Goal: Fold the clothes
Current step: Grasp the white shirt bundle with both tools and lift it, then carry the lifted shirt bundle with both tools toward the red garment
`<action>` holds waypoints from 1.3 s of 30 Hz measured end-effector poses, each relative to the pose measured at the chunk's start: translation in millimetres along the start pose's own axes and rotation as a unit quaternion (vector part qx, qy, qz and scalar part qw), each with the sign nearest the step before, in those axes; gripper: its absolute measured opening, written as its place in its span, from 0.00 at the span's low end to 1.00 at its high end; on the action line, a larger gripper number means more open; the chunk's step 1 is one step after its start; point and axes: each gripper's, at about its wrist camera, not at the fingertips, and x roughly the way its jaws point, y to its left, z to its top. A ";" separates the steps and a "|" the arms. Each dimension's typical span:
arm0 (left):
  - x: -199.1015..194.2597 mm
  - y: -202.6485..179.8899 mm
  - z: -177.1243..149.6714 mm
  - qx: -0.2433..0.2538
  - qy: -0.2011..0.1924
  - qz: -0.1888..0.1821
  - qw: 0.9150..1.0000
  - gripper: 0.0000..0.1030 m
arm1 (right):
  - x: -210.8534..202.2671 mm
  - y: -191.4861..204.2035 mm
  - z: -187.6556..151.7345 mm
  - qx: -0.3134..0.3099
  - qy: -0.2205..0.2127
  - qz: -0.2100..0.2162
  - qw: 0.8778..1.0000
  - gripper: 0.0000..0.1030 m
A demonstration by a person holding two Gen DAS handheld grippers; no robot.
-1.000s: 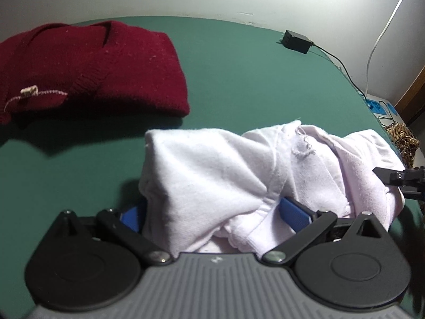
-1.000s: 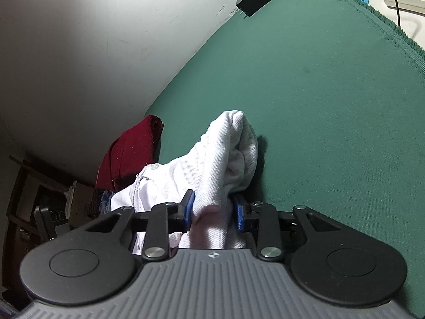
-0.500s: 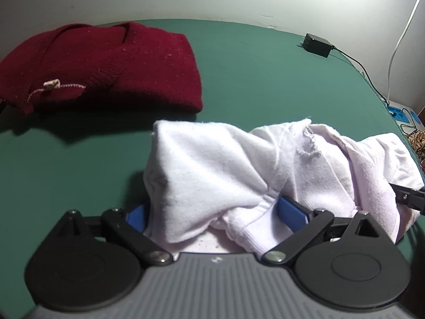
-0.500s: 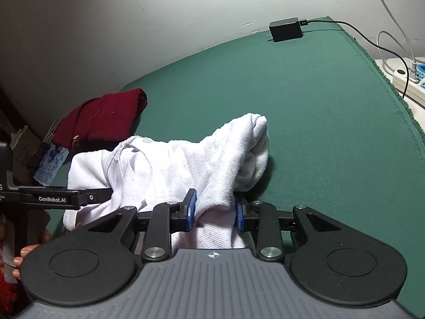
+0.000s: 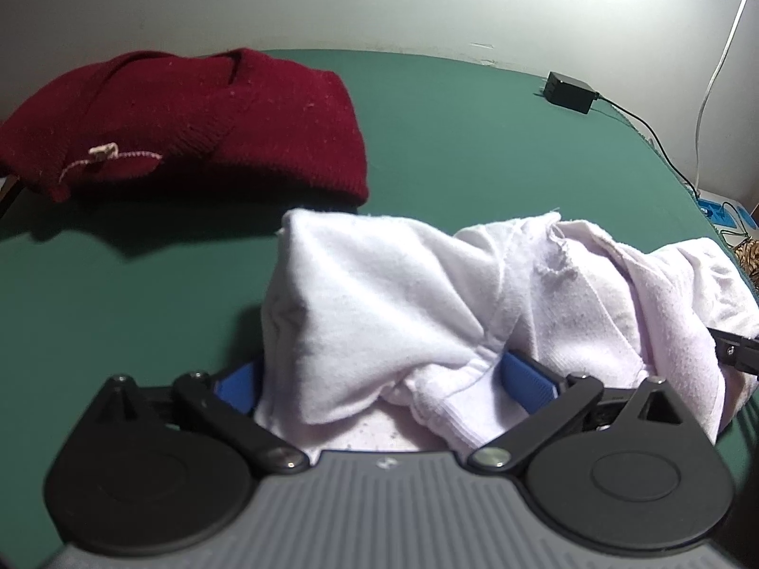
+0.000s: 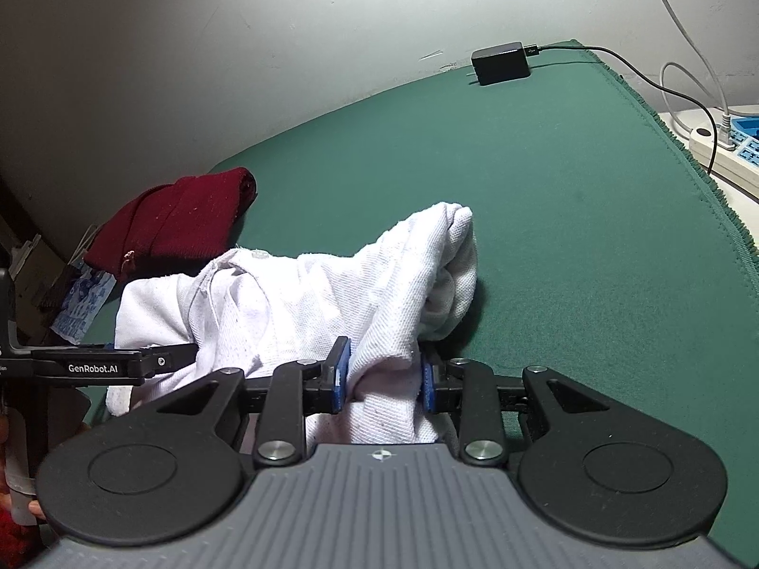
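Plain white cotton garment (image 5: 379,313); dark red knitted sweater (image 5: 189,118); solid green felt table cover (image 6: 545,189); black rectangular power adapter (image 6: 502,62); blue gripper pads (image 6: 339,374).

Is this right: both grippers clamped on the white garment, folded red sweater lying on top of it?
One error: the red sweater is not on the white garment. In the left wrist view it lies apart, further back on the green table. The left gripper and right gripper do each have the garment between their fingers.
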 end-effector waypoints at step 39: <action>-12.5 60.6 -12.5 -0.155 -0.040 -0.196 0.967 0.92 | -12.8 -35.0 -15.3 0.102 -0.022 0.076 0.992 0.30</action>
